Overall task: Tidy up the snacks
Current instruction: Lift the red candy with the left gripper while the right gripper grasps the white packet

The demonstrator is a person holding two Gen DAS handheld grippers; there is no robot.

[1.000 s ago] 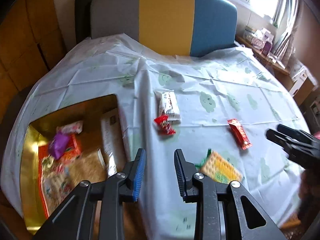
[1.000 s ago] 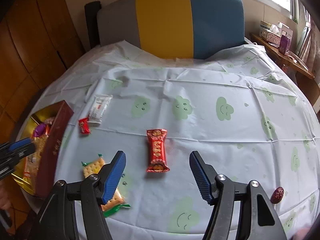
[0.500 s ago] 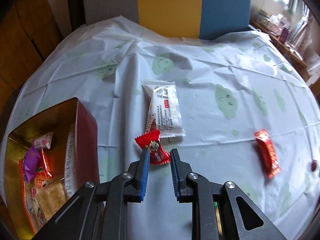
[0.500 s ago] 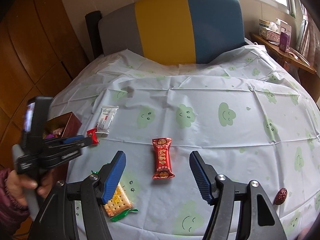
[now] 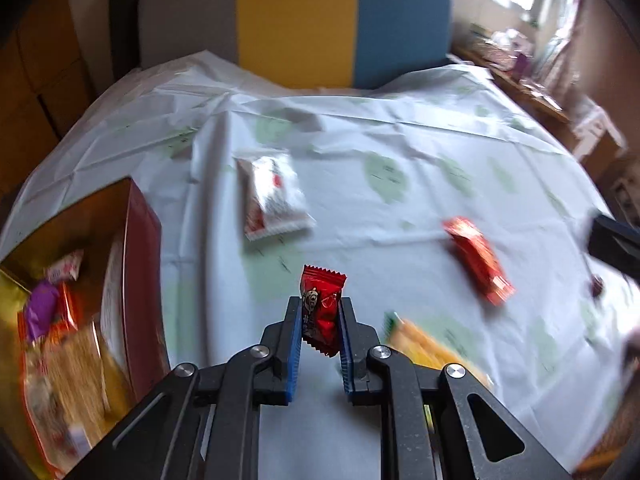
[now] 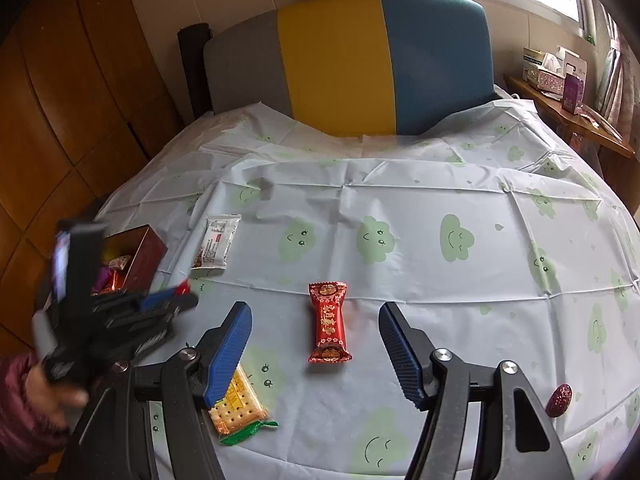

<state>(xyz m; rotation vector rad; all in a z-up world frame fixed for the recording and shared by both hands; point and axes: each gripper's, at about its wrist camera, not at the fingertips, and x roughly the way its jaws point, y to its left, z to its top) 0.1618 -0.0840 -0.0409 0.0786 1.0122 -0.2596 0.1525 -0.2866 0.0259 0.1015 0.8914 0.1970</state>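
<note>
My left gripper (image 5: 320, 320) has just been closing and pinches a small red candy (image 5: 322, 312) above the tablecloth (image 5: 400, 152), beside the snack box (image 5: 140, 264); my right gripper (image 6: 314, 344) hangs spread over a red bar (image 6: 329, 322).

small red candy (image 5: 322, 312): printed figure and dark marks on wrapper; no characters legible.
long red snack bar (image 6: 328, 322): gold characters down the middle, round gold emblem at each end; too small to read.
white snack packet (image 6: 216, 246): red and dark print block, fine text lines; illegible.
cracker packet (image 6: 236, 408): yellow label patch with print at top; unreadable, partly hidden.
red box (image 6: 145, 256): white label on the side in the left wrist view; blurred, unreadable.
tablecloth (image 6: 440, 280): green smiling cloud motifs, no lettering.
</note>
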